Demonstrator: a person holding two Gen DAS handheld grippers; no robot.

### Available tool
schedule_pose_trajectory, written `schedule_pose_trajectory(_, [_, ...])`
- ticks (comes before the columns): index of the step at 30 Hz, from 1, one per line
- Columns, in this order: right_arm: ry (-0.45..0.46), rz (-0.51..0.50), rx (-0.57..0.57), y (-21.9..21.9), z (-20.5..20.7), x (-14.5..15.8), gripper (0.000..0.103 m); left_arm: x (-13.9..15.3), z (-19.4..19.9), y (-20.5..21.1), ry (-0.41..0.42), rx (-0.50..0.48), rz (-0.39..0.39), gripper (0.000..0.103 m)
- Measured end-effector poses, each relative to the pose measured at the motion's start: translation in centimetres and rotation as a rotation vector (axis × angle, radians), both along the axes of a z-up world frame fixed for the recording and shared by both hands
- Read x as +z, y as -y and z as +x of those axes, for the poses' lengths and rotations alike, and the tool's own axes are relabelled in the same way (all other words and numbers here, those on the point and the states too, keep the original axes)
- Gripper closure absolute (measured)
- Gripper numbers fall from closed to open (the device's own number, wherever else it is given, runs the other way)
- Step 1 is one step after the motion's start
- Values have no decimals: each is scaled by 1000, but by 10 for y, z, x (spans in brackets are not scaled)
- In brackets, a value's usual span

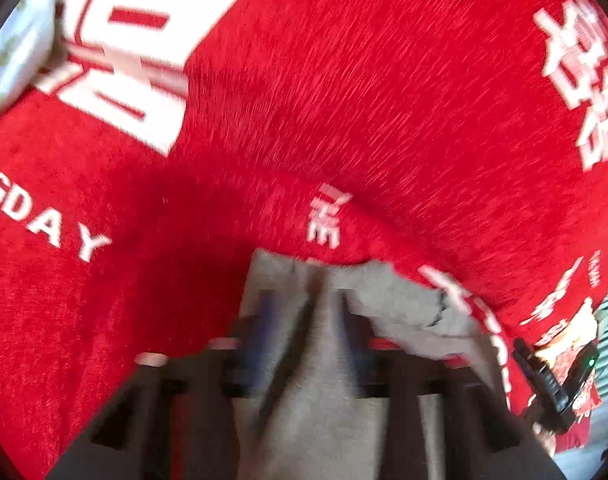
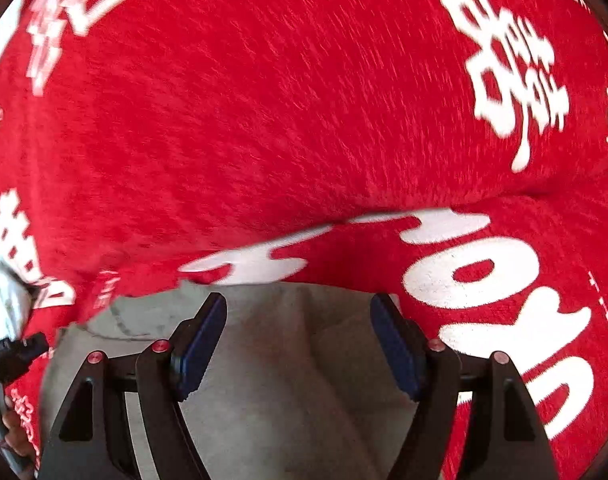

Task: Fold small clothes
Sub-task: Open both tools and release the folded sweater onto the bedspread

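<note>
Grey garment (image 2: 288,380) lies on the red printed cloth (image 2: 264,120), long axis running away from both cameras. Left gripper (image 1: 304,320) pinches it; right gripper (image 2: 300,344) gapes wide above it.

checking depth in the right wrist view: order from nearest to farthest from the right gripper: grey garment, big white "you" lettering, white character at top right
1. grey garment, under the right gripper
2. "you" lettering, just right
3. white character, far upper right
</note>
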State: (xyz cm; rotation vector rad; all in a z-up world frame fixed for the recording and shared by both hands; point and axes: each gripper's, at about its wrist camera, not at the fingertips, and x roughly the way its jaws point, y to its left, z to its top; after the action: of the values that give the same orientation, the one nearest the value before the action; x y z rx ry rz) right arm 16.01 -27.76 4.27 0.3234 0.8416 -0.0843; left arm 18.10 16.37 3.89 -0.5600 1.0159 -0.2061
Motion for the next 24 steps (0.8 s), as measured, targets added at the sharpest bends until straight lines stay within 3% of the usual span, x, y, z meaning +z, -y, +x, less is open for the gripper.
schedule_pose_trajectory(1, [10,1,36,-9,-4,3,24,9,-9,4,57,1,-20,19])
schedule_pose_trajectory(2, [7,-2,76,-18,-4,3,23,17,-16,13,101,-26,-34,18])
schedule_pose_trajectory(5, [-37,-65,216,-57,4,-8,23,31,-21,62,157,-175,18,18])
schedule_pose_trajectory(8, [-86,-78,242,-69,12,-26,23,14,-9,97,108,-244,126,18])
schedule_pose_trajectory(11, [-130,-48,179,-51,17,-44,24,-15,11,94,23,-208,163,18])
schedule_pose_trajectory(14, [-120,-23,162,-31,15,-53,24,-32,15,72,14,-184,82,18])
schedule_pose_trajectory(17, [-109,-7,168,-31,14,-53,24,-30,14,71,19,-194,78,18])
schedule_pose_trajectory(20, [-91,-4,112,-27,2,-41,24,-13,3,75,21,-171,148,18])
schedule_pose_trajectory(24, [2,-22,83,-24,-49,-15,23,14,-38,81,95,-180,246,18])
